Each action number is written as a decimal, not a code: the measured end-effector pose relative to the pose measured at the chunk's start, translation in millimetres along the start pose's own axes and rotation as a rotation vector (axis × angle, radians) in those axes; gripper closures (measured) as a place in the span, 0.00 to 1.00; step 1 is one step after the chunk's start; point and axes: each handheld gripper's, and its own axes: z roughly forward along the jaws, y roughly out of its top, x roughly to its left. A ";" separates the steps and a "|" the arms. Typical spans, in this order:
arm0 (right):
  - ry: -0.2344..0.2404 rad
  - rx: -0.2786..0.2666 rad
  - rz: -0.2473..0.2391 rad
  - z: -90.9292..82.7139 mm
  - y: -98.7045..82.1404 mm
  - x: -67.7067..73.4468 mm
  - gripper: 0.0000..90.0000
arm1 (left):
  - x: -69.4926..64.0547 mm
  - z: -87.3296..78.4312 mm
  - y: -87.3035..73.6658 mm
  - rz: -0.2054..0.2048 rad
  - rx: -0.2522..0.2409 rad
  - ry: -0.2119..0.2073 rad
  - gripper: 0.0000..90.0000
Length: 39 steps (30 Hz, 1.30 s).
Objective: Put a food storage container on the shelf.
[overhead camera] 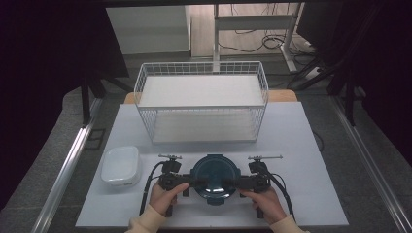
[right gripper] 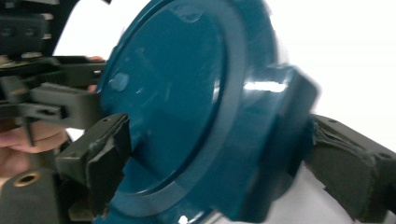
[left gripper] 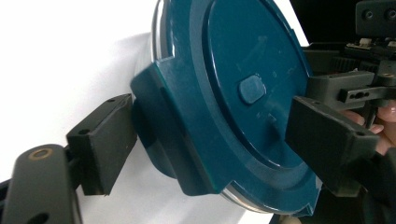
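A round container with a dark teal lid (overhead camera: 214, 175) sits at the front middle of the white table (overhead camera: 291, 141). My left gripper (overhead camera: 194, 182) comes at it from the left and my right gripper (overhead camera: 232, 183) from the right, each held in a hand. In the left gripper view the left gripper (left gripper: 217, 133) stands open, one jaw beside the lid's side flap (left gripper: 163, 121) and the other over the lid top (left gripper: 224, 56). In the right gripper view the right gripper (right gripper: 219, 144) straddles the opposite flap (right gripper: 280, 126) the same way, open and close to the lid (right gripper: 177, 93).
A white wire basket (overhead camera: 201, 104) with two shelves stands behind the container at the table's middle back. At the front left lies a white rectangular dish (overhead camera: 120, 166). The table's front edge runs just behind the hands.
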 end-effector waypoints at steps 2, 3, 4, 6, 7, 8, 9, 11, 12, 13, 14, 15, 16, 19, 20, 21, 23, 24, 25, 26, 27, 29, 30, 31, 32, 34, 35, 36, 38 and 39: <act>0.004 -0.001 -0.010 0.2 -1.0 2.4 0.15 | 1.6 1.4 -1.2 -0.010 0.007 -0.007 0.21; 0.004 -0.001 -0.010 0.2 -1.0 2.4 0.15 | 1.6 1.4 -1.2 -0.010 0.007 -0.007 0.22; 0.003 -0.005 -0.005 -0.6 -1.1 2.4 0.16 | 1.0 1.2 -1.3 -0.021 -0.001 -0.003 0.22; 0.012 -0.022 0.019 -2.9 -2.1 -0.4 0.20 | 1.6 0.7 -1.5 -0.037 -0.007 -0.003 0.24; 0.014 -0.029 0.028 -3.8 -2.7 -1.1 0.21 | 1.0 -0.1 -2.0 -0.054 -0.011 0.002 0.25; 0.014 -0.029 0.028 -3.8 -2.7 -1.1 0.21 | 1.0 -0.1 -2.0 -0.054 -0.011 0.002 0.25; 0.023 -0.045 0.043 -4.9 -3.1 -3.0 0.24 | 0.4 -0.4 -2.3 -0.056 -0.011 0.006 0.25; 0.027 -0.047 0.057 -6.4 -2.6 -4.0 0.27 | -0.5 -1.0 -2.8 -0.067 -0.017 0.009 0.26; 0.029 -0.046 0.056 -7.0 -2.5 -4.0 0.27 | -0.9 -1.6 -3.2 -0.071 -0.022 0.009 0.27; 0.031 -0.048 0.058 -7.8 -2.5 -3.7 0.28 | -1.3 -2.9 -3.5 -0.073 -0.024 0.010 0.29; 0.031 -0.048 0.058 -7.8 -2.5 -3.7 0.28 | -2.2 -3.8 -3.9 -0.083 -0.037 0.010 0.29; 0.030 -0.047 0.059 -8.7 -2.5 -3.4 0.29 | -2.3 -5.6 -4.5 -0.078 -0.035 0.007 0.30; 0.031 -0.048 0.061 -9.7 -2.7 -2.8 0.30 | -2.6 -6.5 -4.9 -0.076 -0.034 0.008 0.32; 0.033 -0.061 0.072 -11.4 -4.0 -2.7 0.32 | -4.3 -8.9 -6.7 -0.074 -0.041 0.011 0.33; 0.035 -0.073 0.080 -12.1 -5.1 -3.3 0.33 | -5.3 -9.9 -7.2 -0.074 -0.044 0.013 0.34; 0.042 -0.086 0.099 -13.4 -6.3 -4.1 0.35 | -6.4 -11.0 -7.5 -0.069 -0.045 0.013 0.35; 0.053 -0.094 0.117 -16.1 -7.4 -5.4 0.37 | -8.4 -13.2 -7.6 -0.065 -0.047 0.013 0.38; 0.055 -0.102 0.118 -17.0 -7.7 -5.7 0.38 | -9.5 -14.1 -7.8 -0.060 -0.047 0.014 0.39; 0.054 -0.110 0.109 -19.7 -7.2 -4.4 0.39 | -10.5 -15.0 -7.9 -0.055 -0.046 0.015 0.40; 0.054 -0.110 0.109 -19.7 -7.2 -4.4 0.39 | -10.9 -15.5 -8.0 -0.055 -0.048 0.014 0.40; 0.053 -0.116 0.108 -20.5 -6.9 -3.9 0.40 | -11.2 -16.7 -7.6 -0.053 -0.047 0.007 0.41; 0.053 -0.132 0.105 -24.1 -6.1 -2.8 0.42 | -10.2 -18.6 -7.2 -0.059 -0.048 -0.006 0.45; 0.053 -0.132 0.105 -24.1 -6.1 -2.8 0.42 | -10.1 -19.3 -7.3 -0.063 -0.053 -0.010 0.45; 0.052 -0.138 0.101 -25.0 -5.9 -2.3 0.42 | -10.6 -19.0 -7.6 -0.062 -0.057 -0.009 0.46; 0.047 -0.137 0.089 -25.8 -5.6 -1.2 0.42 | -10.5 -18.9 -7.8 -0.063 -0.056 -0.010 0.46; 0.039 -0.142 0.075 -26.7 -5.9 1.0 0.42 | -10.5 -19.1 -8.6 -0.065 -0.054 -0.014 0.46; 0.039 -0.142 0.075 -26.7 -5.9 1.0 0.42 | -10.9 -19.2 -9.0 -0.067 -0.054 -0.014 0.46; 0.038 -0.145 0.072 -27.0 -6.1 1.6 0.42 | -11.2 -19.5 -9.1 -0.064 -0.054 -0.014 0.46; 0.039 -0.146 0.068 -28.3 -5.9 2.7 0.42 | -12.5 -20.3 -8.6 -0.059 -0.057 -0.014 0.46; 0.039 -0.153 0.048 -29.5 -5.2 3.7 0.42 | -13.3 -21.2 -7.8 -0.053 -0.058 -0.015 0.46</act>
